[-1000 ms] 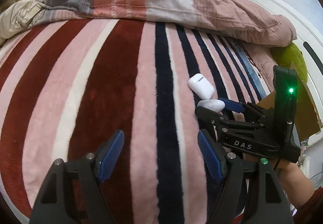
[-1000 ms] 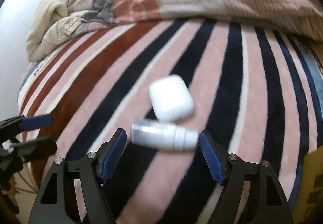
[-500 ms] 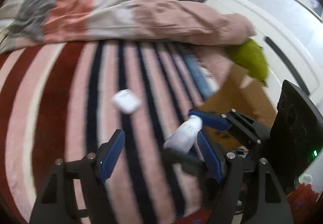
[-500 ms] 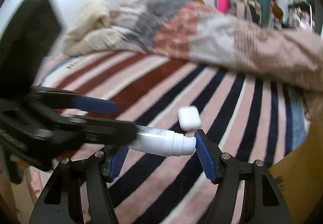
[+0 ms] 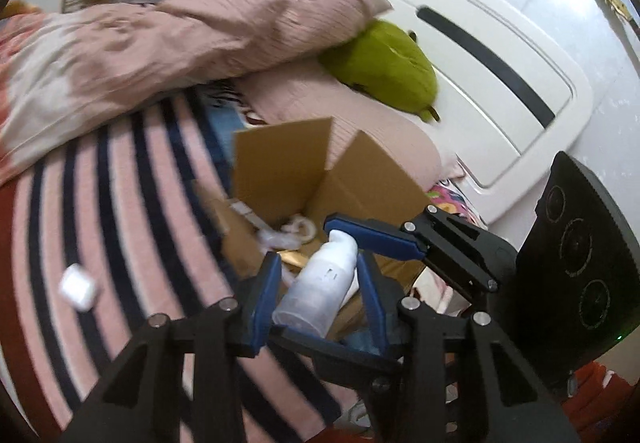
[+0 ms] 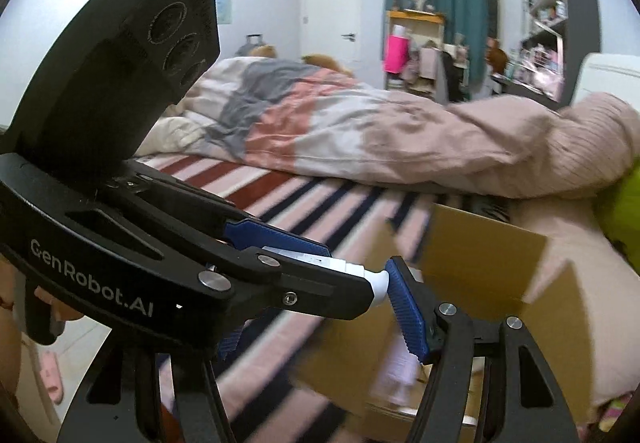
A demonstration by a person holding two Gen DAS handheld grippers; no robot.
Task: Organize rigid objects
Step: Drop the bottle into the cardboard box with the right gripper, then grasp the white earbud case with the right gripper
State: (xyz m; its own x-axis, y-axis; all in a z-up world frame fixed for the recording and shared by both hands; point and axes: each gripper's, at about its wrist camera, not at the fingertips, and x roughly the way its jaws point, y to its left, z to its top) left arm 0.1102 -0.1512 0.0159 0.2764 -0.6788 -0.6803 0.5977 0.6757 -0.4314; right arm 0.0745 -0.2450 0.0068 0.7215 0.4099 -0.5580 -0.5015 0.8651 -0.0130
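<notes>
A white bottle is held in the air over the open cardboard box. My left gripper is closed around its body. My right gripper grips it end to end, one pad on its cap; the right gripper also shows in the left wrist view. The left gripper's body blocks much of the right wrist view. A white earbud case lies on the striped blanket, left of the box.
The box holds several small items. A bunched pink duvet lies across the bed behind. A green plush rests against the white headboard to the right.
Both grippers have swung right with the bottle, from over the blanket to above the box. My left gripper has closed on the bottle. The earbud case stayed on the blanket.
</notes>
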